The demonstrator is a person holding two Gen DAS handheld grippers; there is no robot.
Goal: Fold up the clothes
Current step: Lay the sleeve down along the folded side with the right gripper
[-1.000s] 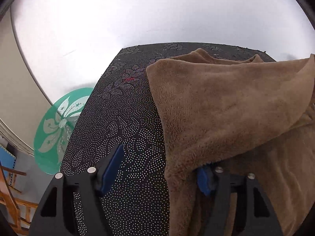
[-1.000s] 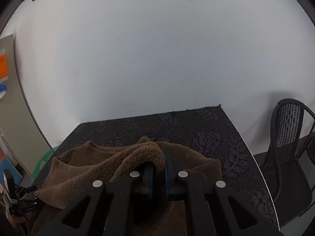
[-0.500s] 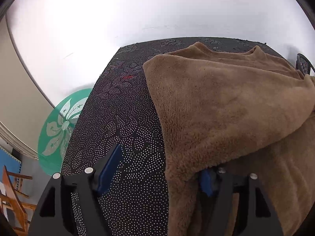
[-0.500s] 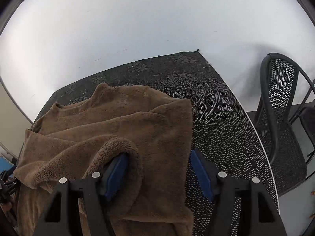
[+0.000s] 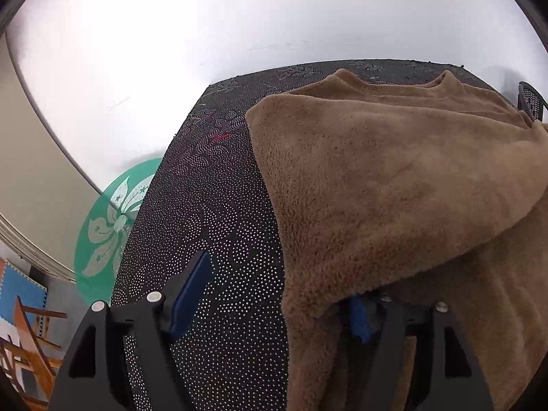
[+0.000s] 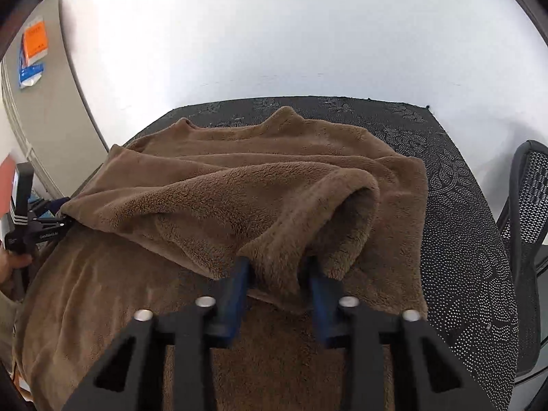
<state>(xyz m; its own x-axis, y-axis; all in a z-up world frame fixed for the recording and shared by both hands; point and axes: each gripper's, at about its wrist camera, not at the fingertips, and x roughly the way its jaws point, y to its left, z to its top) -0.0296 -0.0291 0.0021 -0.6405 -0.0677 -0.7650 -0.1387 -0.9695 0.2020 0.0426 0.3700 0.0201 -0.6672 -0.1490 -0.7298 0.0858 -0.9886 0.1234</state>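
Observation:
A brown fleece garment (image 5: pixel 394 188) lies on a black dotted tablecloth (image 5: pixel 212 205), its near part folded back over itself. My left gripper (image 5: pixel 274 301) is open; its right finger sits under the folded fleece edge, its left finger over bare cloth. In the right wrist view the garment (image 6: pixel 239 178) spreads across the table (image 6: pixel 462 205). My right gripper (image 6: pixel 279 291) is open, with a rolled fold of the fleece lying between its blue pads (image 6: pixel 236 287). The left gripper (image 6: pixel 37 229) shows at the garment's left edge.
A black mesh chair (image 6: pixel 527 205) stands right of the table. A green round disc with a white flower (image 5: pixel 113 226) leans by the wall at left. Wooden furniture (image 5: pixel 24 335) and blue mats lie at lower left. A white wall is behind.
My right gripper opened from shut on the fleece and now straddles the rolled fold. The folded layer has come down over the garment. My left gripper stayed open.

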